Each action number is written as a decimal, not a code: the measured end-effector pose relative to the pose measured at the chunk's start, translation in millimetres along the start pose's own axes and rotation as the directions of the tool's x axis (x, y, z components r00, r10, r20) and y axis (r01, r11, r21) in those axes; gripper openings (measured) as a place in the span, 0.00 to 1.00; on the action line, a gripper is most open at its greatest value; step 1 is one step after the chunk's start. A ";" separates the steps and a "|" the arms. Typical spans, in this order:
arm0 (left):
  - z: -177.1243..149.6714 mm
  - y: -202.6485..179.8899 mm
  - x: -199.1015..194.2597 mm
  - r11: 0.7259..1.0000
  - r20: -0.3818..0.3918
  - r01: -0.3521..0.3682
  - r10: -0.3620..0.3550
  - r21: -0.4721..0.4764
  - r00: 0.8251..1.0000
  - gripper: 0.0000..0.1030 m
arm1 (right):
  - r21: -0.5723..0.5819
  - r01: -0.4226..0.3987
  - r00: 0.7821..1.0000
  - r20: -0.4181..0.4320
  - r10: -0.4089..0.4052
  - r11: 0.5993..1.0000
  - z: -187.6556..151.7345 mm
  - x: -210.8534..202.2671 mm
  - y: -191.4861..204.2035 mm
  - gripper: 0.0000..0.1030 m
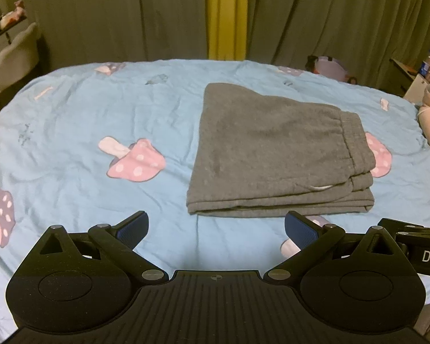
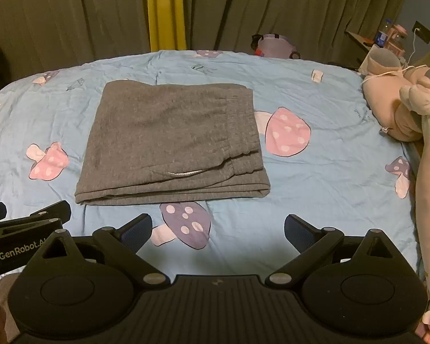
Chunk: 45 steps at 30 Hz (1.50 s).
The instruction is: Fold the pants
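On the blue mushroom-print bedcover (image 1: 71, 109), the grey pants (image 1: 272, 154) lie already folded into a thick rectangle with several layers, and the waistband is at the right end of the pile. Both your tools are on the near side of the pants and apart from them. Your left gripper (image 1: 216, 228) has its fingers spread wide with nothing between them, and your right gripper (image 2: 218, 229) is the same, wide apart and empty. By my judgement the folding is nearly finished or finished, so the risk now is to spoil what is done.

If you reach forward for one more fold, a low fingertip can catch the near edge of the pants, where the layers are stacked, and push them out of line. If you pinch only the top layer, the lower ones will stay behind and the pile will open. The bedcover under the pants is soft and wrinkled, so a finger may also take the cover together with the cloth and drag the whole pile. The pink plush toy (image 2: 410, 109), well to the right of the pants, is not in your way.
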State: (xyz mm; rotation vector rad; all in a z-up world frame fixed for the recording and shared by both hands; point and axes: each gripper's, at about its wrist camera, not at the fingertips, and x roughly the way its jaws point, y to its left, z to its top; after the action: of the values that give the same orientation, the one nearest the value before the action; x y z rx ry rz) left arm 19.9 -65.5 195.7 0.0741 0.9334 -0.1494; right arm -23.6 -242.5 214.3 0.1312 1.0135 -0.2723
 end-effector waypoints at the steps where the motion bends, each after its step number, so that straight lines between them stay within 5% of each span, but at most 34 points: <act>1: 0.0 0.0 0.3 1.000 -0.001 0.001 -0.001 0.000 1.000 1.00 | -0.001 0.000 1.000 -0.001 0.000 1.000 0.2 0.0 -0.3 0.96; 45: -1.5 -4.2 5.0 1.000 -0.027 0.019 -0.019 0.002 0.999 1.00 | -0.008 0.014 1.000 -0.004 -0.014 1.000 3.1 2.3 1.9 0.96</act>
State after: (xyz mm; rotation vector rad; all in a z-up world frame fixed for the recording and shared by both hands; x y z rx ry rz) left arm 20.9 -70.0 190.8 0.0691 0.9607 -0.1677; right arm -19.4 -241.9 213.9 0.1176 1.0198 -0.2809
